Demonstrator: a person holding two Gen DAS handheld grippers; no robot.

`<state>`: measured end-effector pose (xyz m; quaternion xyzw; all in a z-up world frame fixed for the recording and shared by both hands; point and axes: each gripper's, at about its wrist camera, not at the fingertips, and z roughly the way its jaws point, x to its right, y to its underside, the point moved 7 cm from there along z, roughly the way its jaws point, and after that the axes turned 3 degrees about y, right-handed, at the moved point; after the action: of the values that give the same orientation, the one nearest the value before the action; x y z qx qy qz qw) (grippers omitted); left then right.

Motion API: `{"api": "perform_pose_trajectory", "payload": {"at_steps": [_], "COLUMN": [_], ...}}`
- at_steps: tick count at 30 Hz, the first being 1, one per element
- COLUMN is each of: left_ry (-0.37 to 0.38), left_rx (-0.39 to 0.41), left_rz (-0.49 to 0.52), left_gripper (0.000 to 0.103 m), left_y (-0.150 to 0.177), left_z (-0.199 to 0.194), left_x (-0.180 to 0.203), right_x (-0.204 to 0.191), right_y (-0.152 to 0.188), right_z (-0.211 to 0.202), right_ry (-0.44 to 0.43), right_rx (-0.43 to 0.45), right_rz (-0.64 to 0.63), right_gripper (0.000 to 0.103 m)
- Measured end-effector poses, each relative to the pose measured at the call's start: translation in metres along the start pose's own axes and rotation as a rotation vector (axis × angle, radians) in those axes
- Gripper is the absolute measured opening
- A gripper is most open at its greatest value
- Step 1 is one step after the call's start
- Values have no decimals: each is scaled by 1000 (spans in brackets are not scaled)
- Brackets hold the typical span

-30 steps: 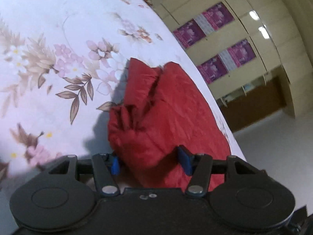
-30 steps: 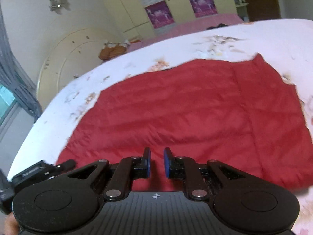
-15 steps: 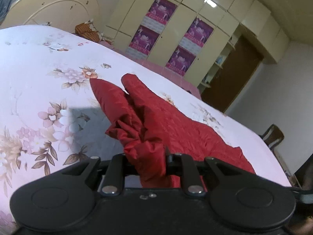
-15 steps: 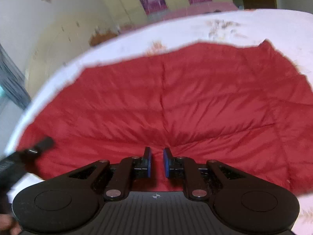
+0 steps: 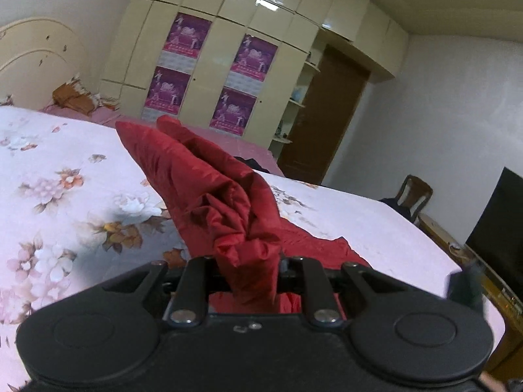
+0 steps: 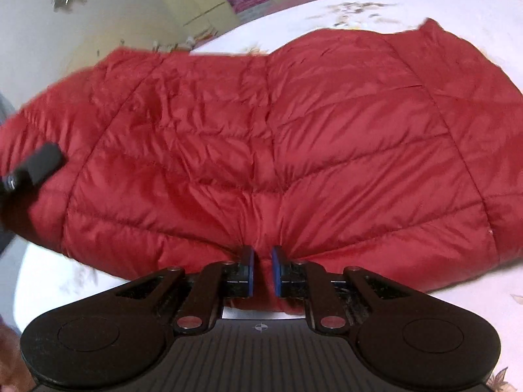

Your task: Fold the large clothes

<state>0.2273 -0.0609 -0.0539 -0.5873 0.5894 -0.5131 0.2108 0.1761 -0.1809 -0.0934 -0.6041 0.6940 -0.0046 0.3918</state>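
Note:
A red quilted jacket [image 6: 294, 124] lies on the floral bedsheet [image 5: 59, 196]. My right gripper [image 6: 261, 271] is shut on the jacket's near edge, fabric bunched between the blue pads and lifted toward the camera. My left gripper [image 5: 248, 277] is shut on a bunched fold of the red jacket [image 5: 228, 202], raised above the bed; the fabric hides its pads. The left gripper's black body shows at the left edge of the right wrist view [image 6: 36, 163].
A cream headboard [image 5: 32, 65] and pillows [image 5: 75, 101] stand at the bed's far end. A wardrobe with purple posters [image 5: 212, 75], a brown door [image 5: 320, 121], a wooden chair [image 5: 415, 196] and a dark screen [image 5: 500, 225] stand to the right.
My left gripper closed on the jacket's bunched edge and lifted it, tilting up toward the room. My right gripper raised the near edge, so the jacket fills more of its view.

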Motion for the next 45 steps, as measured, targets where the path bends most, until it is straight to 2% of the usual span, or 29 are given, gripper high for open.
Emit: {"api": "perform_pose_trajectory", "payload": {"at_steps": [2,4,5,6,10,13,16,21,23,25,27,28,30,31,32,34,36,37,39,41,43,45], "left_ry": [-15,-36,-43,-52,-59,-58,-52,-13,16,58,144,179,230,262,283,266,167,119,49,46,63,67], "left_rx": [-6,-14,-17,-25,-61,-72,-83,-125,-169,-257,-396,-449,-465,-440,-400,-295,-202,-179,-184,-211,-242,-285], "left_rz": [16,23,27,37,65,106,134,175,189,214,227,218,157,119,83,36,3,-21,-94,-173,-214,-242], "left_gripper": [18,18,18,18,18,18,18,18,18,24,46,61,63,63,61,60,58,58,57,53,53,50], "left_y": [-1,0,-1,-2,-2,-1,0,13,23,43,73,85,86,78,66,38,13,6,2,7,15,27], "left_z": [2,4,5,5,11,18,30,62,80,107,137,145,143,135,125,106,99,100,110,123,135,148], "left_x": [3,7,9,12,29,51,75,118,134,152,170,174,179,179,175,153,113,91,46,17,0,-7], "right_x": [0,1,3,2,0,9,31,98,124,150,172,181,193,197,198,192,185,182,169,160,160,155], "right_y": [-17,-18,-11,-3,11,2,-20,-49,-59,-66,-73,-75,-79,-84,-87,-98,-107,-113,-123,-129,-134,-132], "right_z": [-10,1,9,12,20,20,-14,-67,-86,-101,-108,-111,-118,-133,-143,-147,-142,-137,-122,-103,-79,-59], "right_ry": [-27,1,31,25,-21,-76,-115,-51,-31,-10,-9,-26,-23,-33,-61,-106,-172,-195,-226,-236,-199,-205], "right_rx": [62,-3,-56,-81,-96,-110,-3,102,140,165,179,180,173,229,267,256,236,223,190,146,95,34], "right_rz": [24,-9,-24,-27,-80,-32,9,113,149,177,229,262,302,290,265,233,221,210,182,161,148,142], "right_gripper": [12,12,11,11,9,4,4,4,4,4,4,6,57,86,86,86,86,86,86,86,86,86]}}
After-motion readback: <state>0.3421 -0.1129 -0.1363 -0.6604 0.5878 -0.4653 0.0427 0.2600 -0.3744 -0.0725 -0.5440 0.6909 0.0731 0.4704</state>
